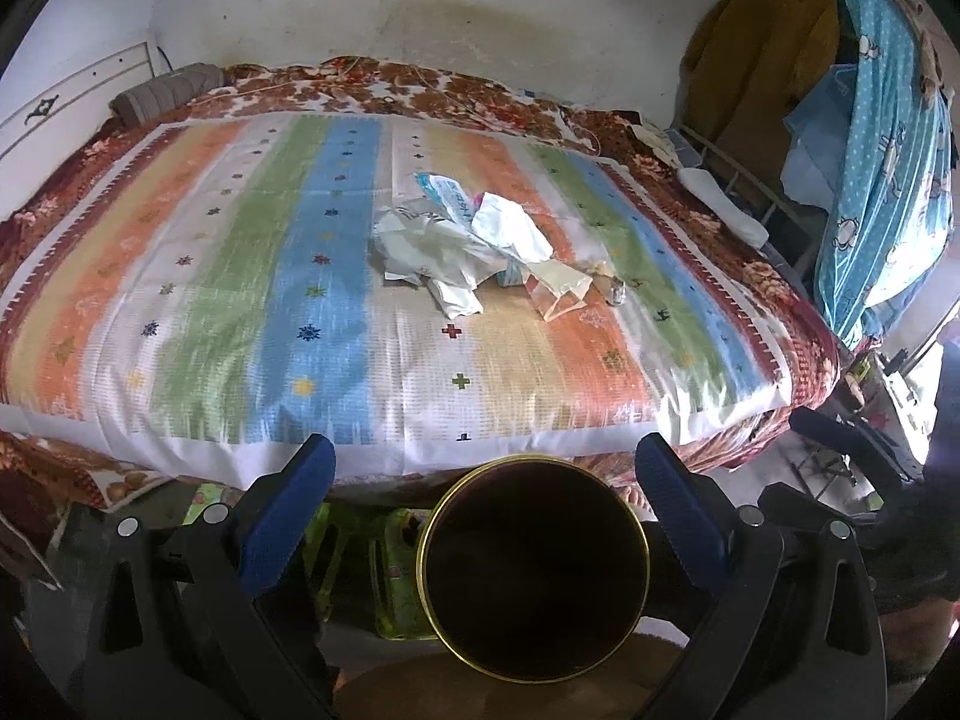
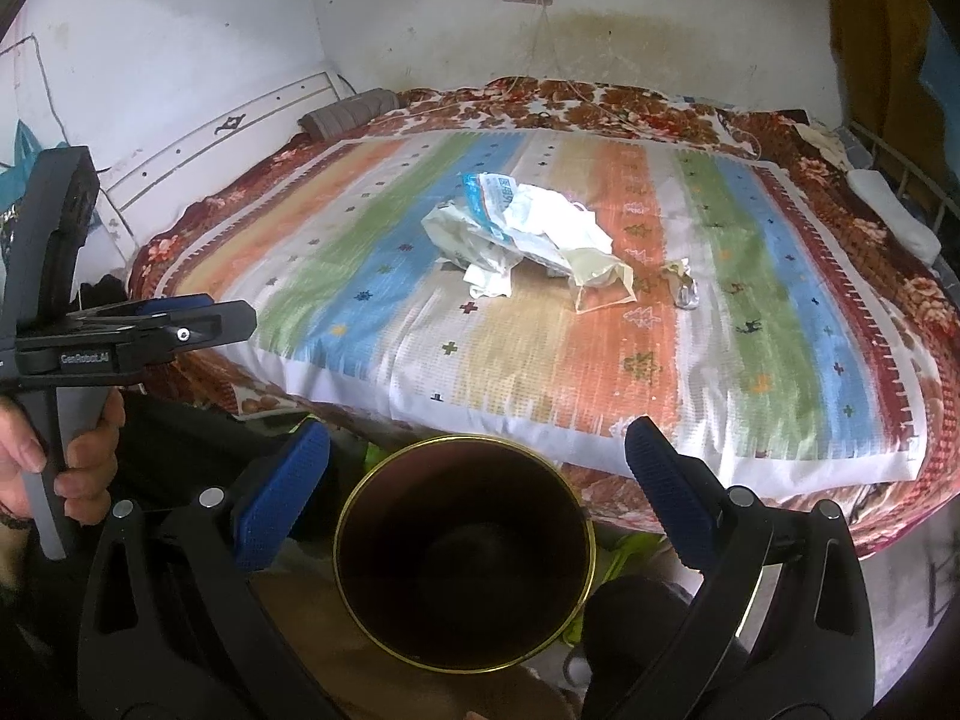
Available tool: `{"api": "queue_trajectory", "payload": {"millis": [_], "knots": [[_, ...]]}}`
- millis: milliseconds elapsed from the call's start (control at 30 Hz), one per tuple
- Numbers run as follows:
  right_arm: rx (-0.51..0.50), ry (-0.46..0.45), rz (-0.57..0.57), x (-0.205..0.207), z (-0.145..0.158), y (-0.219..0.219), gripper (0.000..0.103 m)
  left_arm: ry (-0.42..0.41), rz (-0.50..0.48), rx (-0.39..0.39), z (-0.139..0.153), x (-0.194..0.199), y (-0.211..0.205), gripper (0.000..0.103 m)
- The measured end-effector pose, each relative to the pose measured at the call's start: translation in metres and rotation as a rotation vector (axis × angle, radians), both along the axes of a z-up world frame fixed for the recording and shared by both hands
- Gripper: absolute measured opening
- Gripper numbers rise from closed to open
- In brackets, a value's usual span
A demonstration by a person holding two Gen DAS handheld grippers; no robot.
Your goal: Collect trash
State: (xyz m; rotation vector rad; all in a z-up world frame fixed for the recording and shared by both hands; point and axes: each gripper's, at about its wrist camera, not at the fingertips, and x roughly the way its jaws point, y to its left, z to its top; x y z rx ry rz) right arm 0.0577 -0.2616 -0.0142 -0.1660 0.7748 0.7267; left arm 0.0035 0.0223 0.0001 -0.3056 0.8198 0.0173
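A pile of crumpled plastic bags and wrappers (image 1: 468, 240) lies in the middle of the striped bed cover (image 1: 240, 300); in the right wrist view the pile (image 2: 522, 234) sits just as central. A small foil scrap (image 1: 616, 294) (image 2: 684, 291) lies just right of it. A dark round bin with a gold rim (image 1: 423, 540) (image 2: 342, 516) stands on the floor at the bed's foot, its inside in shadow. My left gripper (image 1: 483, 456) is open above the bin, holding nothing. My right gripper (image 2: 477, 438) is open too, also over the bin. Both are well short of the pile.
A hand (image 2: 78, 468) holds the left gripper (image 2: 180, 324) at the left edge. A grey rolled cloth (image 1: 162, 93) lies by the headboard (image 2: 240, 132). Clothes and a blue dotted sheet (image 1: 888, 150) hang at the right beside a metal rail (image 1: 738, 174). Green items (image 1: 390, 570) lie under the bed's foot.
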Motion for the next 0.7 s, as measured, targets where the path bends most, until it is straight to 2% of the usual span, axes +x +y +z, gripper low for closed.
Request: {"api": "queue_trajectory", "payload": {"millis": [700], "knots": [[-0.001,0.012,-0.004,0.0034,-0.0001,-0.0003,0.094,-0.004,0.0,-0.033,0.0038,-0.0003,0.0031,0.097]]}}
